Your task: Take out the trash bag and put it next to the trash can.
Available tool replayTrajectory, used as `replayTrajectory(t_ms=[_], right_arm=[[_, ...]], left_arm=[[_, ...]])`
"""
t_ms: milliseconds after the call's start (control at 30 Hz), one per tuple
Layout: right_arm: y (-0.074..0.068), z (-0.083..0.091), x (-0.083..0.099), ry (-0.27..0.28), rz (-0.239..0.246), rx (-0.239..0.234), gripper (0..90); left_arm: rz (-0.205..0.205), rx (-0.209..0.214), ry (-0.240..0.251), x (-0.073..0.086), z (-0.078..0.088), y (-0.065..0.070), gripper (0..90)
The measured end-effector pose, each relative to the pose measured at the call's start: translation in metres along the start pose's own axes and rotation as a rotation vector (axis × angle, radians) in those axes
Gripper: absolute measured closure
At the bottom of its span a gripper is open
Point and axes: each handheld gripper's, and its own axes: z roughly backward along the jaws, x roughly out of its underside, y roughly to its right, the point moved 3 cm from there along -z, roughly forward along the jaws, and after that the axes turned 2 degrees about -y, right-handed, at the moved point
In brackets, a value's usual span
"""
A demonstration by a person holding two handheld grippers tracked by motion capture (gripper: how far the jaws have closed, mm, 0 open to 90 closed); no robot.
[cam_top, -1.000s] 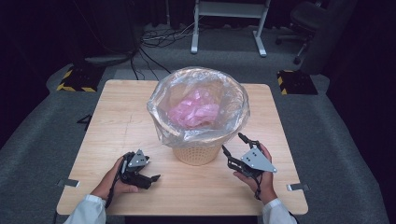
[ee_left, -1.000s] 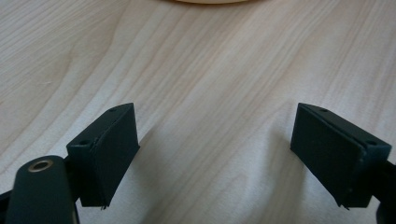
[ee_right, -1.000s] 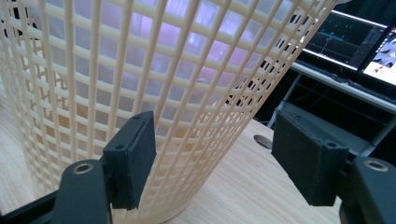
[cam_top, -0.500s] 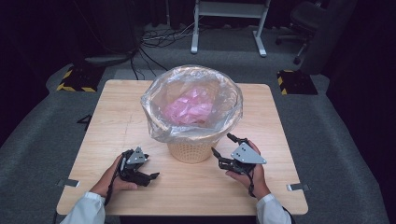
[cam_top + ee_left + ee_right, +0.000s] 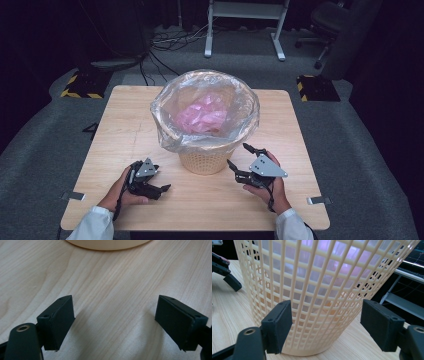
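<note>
A cream lattice wastebasket [image 5: 205, 162] stands mid-table, lined with a clear plastic bag [image 5: 165, 132] that holds crumpled pink plastic [image 5: 202, 112]. My right gripper [image 5: 239, 155] sits on the table at the basket's right. Its jaws have just been opening, and in the right gripper view the right gripper [image 5: 327, 325] is open, with the basket wall [image 5: 319, 277] just ahead between the pads, untouched. My left gripper [image 5: 161, 179] rests at the basket's front left. In its own view the left gripper [image 5: 115, 325] is open over bare wood, below the basket's base [image 5: 107, 243].
The wooden table [image 5: 125, 125] has free room on every side of the basket. Beyond its far edge there are cables, a white frame [image 5: 245, 20] and an office chair [image 5: 330, 20] on the grey floor. The left gripper's jaw [image 5: 229, 277] shows past the basket.
The basket has shifted slightly to the left, and the right gripper has followed it and spread its jaws a little. The left gripper has stayed put.
</note>
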Motion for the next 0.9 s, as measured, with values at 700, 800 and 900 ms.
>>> replayTrajectory(t_ms=[700,800,900], right_arm=[[0.005,0.004,-0.002,0.015,-0.004,0.011,26.8],[0.005,0.0,0.0,-0.001,0.009,0.017,26.5],[0.007,-0.003,0.003,-0.01,0.009,0.022,26.2]], left_arm=[[-0.061,-0.236,0.238,-0.024,0.012,-0.031,20.2],[-0.07,-0.259,0.253,-0.026,0.007,-0.039,20.5],[-0.06,-0.253,0.29,-0.031,0.005,-0.045,20.8]])
